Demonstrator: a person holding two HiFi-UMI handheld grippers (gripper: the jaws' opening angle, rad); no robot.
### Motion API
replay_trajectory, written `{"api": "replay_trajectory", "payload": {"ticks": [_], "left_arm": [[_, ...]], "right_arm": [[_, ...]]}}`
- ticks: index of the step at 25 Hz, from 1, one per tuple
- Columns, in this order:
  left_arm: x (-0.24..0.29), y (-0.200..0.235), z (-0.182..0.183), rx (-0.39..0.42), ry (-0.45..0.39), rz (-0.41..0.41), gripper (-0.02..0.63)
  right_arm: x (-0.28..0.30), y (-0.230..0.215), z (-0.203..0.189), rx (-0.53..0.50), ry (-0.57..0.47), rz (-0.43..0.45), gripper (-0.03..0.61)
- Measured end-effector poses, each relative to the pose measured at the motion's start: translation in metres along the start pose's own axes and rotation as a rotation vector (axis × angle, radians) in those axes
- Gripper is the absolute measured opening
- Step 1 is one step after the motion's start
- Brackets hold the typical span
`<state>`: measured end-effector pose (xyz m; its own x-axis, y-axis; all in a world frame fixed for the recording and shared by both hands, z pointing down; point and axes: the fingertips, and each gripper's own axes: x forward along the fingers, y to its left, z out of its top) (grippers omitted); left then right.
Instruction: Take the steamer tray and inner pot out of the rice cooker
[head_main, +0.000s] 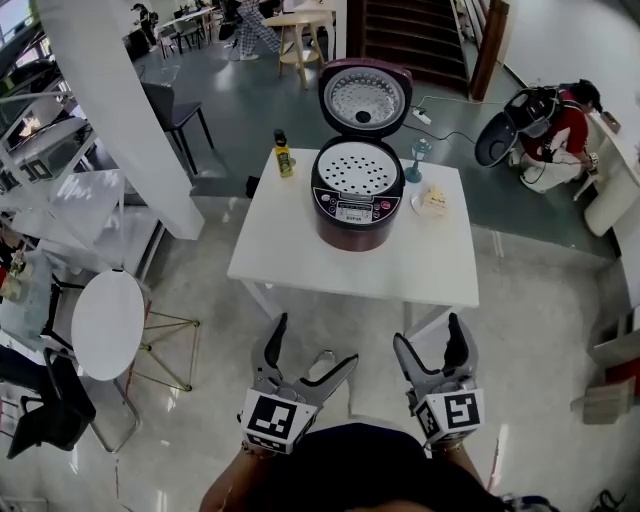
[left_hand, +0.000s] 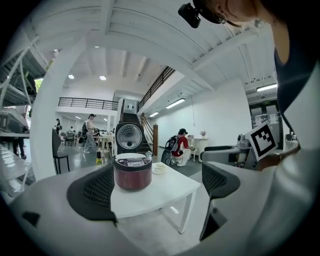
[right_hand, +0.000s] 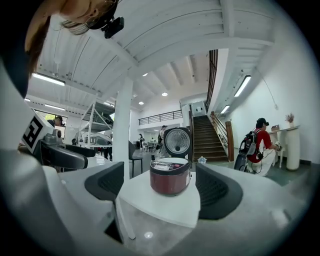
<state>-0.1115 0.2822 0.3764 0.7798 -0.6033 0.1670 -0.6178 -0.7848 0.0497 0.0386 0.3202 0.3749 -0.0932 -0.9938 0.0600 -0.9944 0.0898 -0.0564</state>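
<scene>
A dark red rice cooker stands at the back of a white table, its lid flipped up. A white perforated steamer tray sits in its mouth; the inner pot under it is hidden. Both grippers are held well short of the table's near edge. My left gripper is open and empty, and so is my right gripper. The left gripper view frames the cooker far off between the spread jaws of the left gripper. In the right gripper view, too, the cooker lies far beyond the right gripper.
On the table beside the cooker are a yellow bottle, a stemmed glass and a small plate of food. A round white side table stands at the left. A person in red crouches at the back right.
</scene>
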Motion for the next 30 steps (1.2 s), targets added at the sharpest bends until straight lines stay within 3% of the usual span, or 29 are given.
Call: {"api": "replay_trajectory", "payload": {"ticks": [6, 12, 16, 19, 22, 25, 28, 30], "left_arm": [[0.023, 0.014, 0.014, 0.099, -0.071, 0.016, 0.52], [0.052, 0.042, 0.017, 0.052, -0.072, 0.062, 0.52], [0.083, 0.07, 0.033, 0.07, -0.11, 0.073, 0.52], [0.107, 0.086, 0.027, 0.047, -0.043, 0.078, 0.52], [0.133, 0.106, 0.041, 0.06, -0.068, 0.079, 0.52], [0.164, 0.132, 0.041, 0.045, -0.019, 0.079, 0.52], [0.193, 0.156, 0.034, 0.032, 0.053, 0.073, 0.52], [0.21, 0.17, 0.044, 0.023, 0.02, 0.062, 0.518]], "right_arm": [[0.014, -0.011, 0.002, -0.053, -0.026, -0.001, 0.43], [0.051, -0.03, 0.002, -0.043, -0.025, 0.004, 0.43], [0.092, -0.041, 0.012, -0.024, -0.062, 0.021, 0.43], [0.124, -0.052, 0.017, -0.006, -0.055, 0.014, 0.43], [0.154, -0.063, 0.021, -0.005, -0.02, 0.005, 0.43], [0.188, -0.075, 0.03, -0.007, -0.045, -0.002, 0.43], [0.214, -0.087, 0.015, -0.023, 0.054, 0.0, 0.43], [0.234, -0.092, 0.019, -0.037, 0.047, 0.004, 0.43]]}}
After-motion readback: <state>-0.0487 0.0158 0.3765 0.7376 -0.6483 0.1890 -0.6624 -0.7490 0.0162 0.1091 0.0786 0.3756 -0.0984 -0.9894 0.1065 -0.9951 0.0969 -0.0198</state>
